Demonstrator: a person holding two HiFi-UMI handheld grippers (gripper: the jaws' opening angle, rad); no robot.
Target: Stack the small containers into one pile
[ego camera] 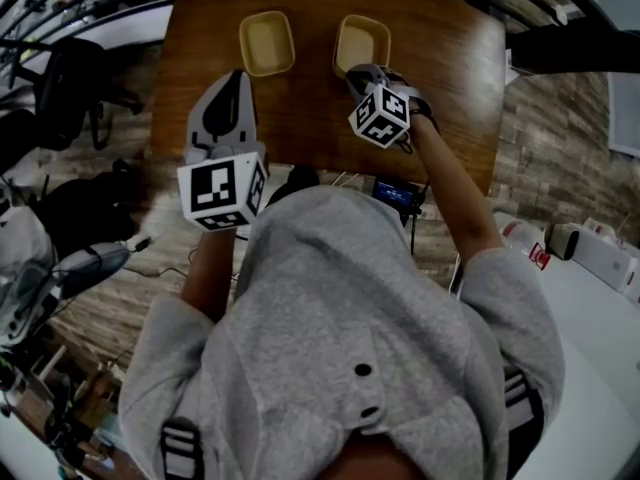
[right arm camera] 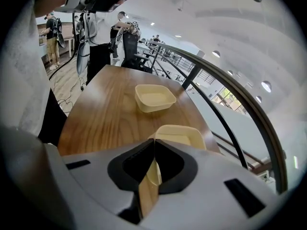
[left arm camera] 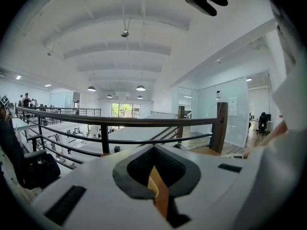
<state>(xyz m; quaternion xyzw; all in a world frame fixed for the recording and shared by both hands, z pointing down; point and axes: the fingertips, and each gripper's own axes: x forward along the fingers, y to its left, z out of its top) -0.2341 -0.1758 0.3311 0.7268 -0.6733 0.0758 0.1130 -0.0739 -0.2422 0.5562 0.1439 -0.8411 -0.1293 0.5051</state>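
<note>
Your grey hood (ego camera: 330, 298) fills the lower head view, and both forearms reach past it over the wooden table (ego camera: 455, 88). Two cream containers sit side by side at the far end, apart, upright and empty: left container (ego camera: 267, 43) and right container (ego camera: 362, 40). They are not yet stacked.

Right gripper (right arm camera: 154, 142): you hold it pitched steeply down, tips at the near rim of the right container, forearm stretched along the table's right side. Its jaws are together with the tips meeting, and its own view shows nothing pinched between them (the rim reads just behind the tips, not in them). Judgement: this is the approach for the pick, and the jaws must part before they can straddle that wall.

Left gripper (left arm camera: 154, 146): its jaws are closed on nothing. It is aimed nearly level over the table towards the railing (left arm camera: 120, 122), short of the left container. You have probably parked it there to leave the right arm's path free, within reach to steady the left container as the base.
</note>
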